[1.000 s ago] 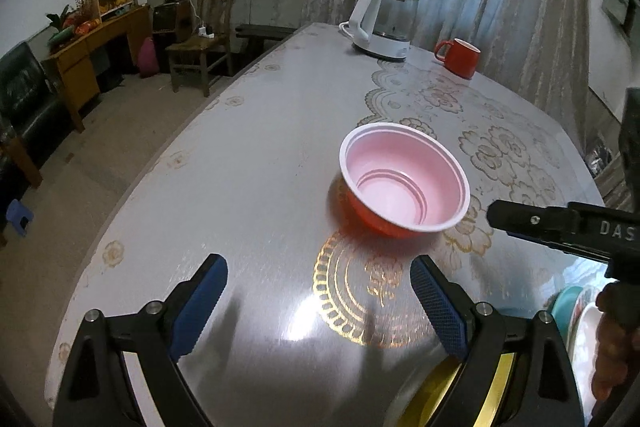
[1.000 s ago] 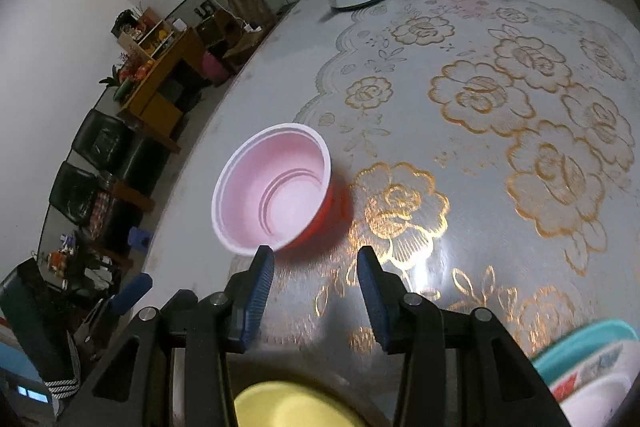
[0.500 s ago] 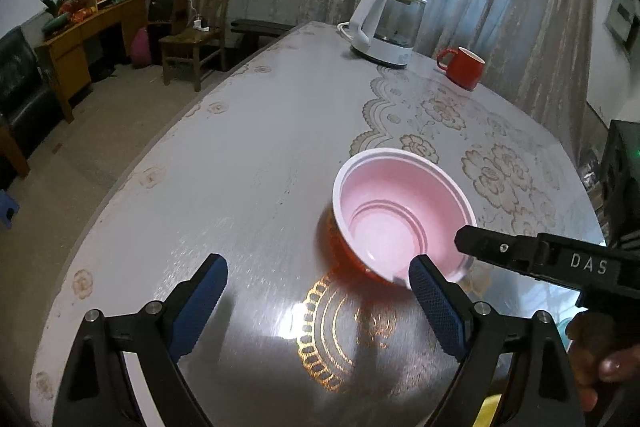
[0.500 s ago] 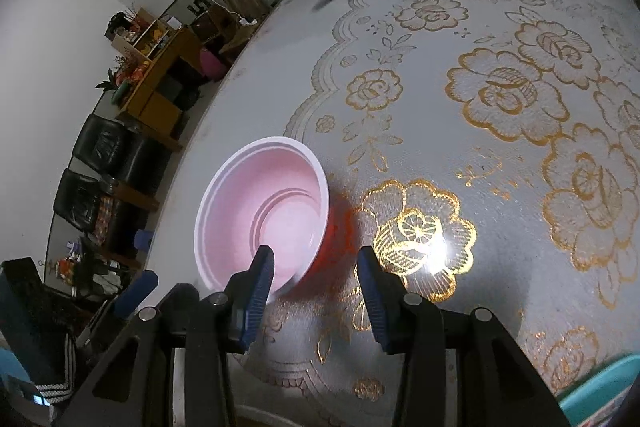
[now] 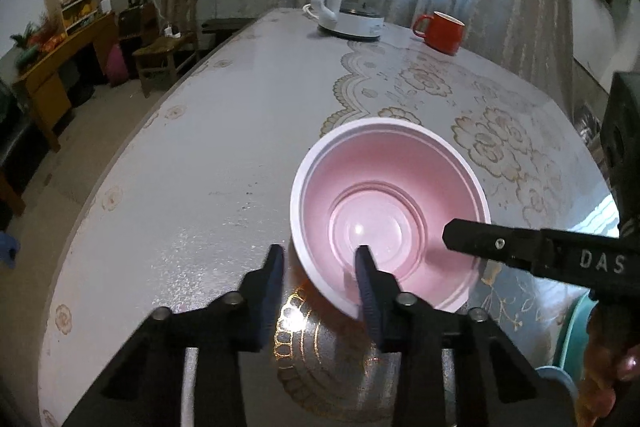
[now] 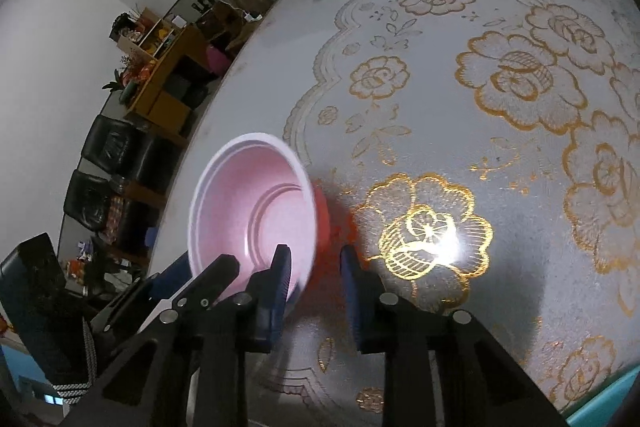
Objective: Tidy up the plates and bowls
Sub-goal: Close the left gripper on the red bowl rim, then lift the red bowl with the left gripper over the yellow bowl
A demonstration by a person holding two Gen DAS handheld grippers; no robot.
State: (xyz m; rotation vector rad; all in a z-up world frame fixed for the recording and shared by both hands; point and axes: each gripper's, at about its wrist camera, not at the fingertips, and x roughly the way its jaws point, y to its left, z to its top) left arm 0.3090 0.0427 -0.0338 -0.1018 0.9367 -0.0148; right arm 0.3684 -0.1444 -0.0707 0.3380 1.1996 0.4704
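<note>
- The bowl (image 5: pixel 390 211), red outside and pink inside, sits on the table (image 5: pixel 200 187), near its left edge and beside the gold flower print.
- Left gripper (image 5: pixel 320 277): its jaws have just been closing and now straddle the bowl's near rim, one blue finger (image 5: pixel 366 279) inside, the other outside against the wall. The bowl wall hides the contact itself, but the rim looks pinched.
- Right gripper (image 6: pixel 316 279): its jaws have likewise just been closing. One finger (image 6: pixel 280 275) lies inside the bowl (image 6: pixel 252 211), the other outside by the red wall, and they look pinched on the rim. The rim there is smeared by blur, so the touch is hard to make out.
- In the left view the right gripper (image 5: pixel 452 239) shows only as a black bar reaching over the bowl's right rim; its tips are hidden behind it.
- A hand (image 5: pixel 608 379) at the lower right corner is cut off by the frame.
- In the right view the left gripper (image 6: pixel 172 279) peeks from behind the bowl, mostly covered.
- A teal plate edge (image 6: pixel 604 399) is cut off at the bottom right corner; what else lies there cannot be told.
- A kettle (image 5: pixel 352 7) and a red mug (image 5: pixel 440 31) stand at the table's far end, well apart from the bowl.
</note>
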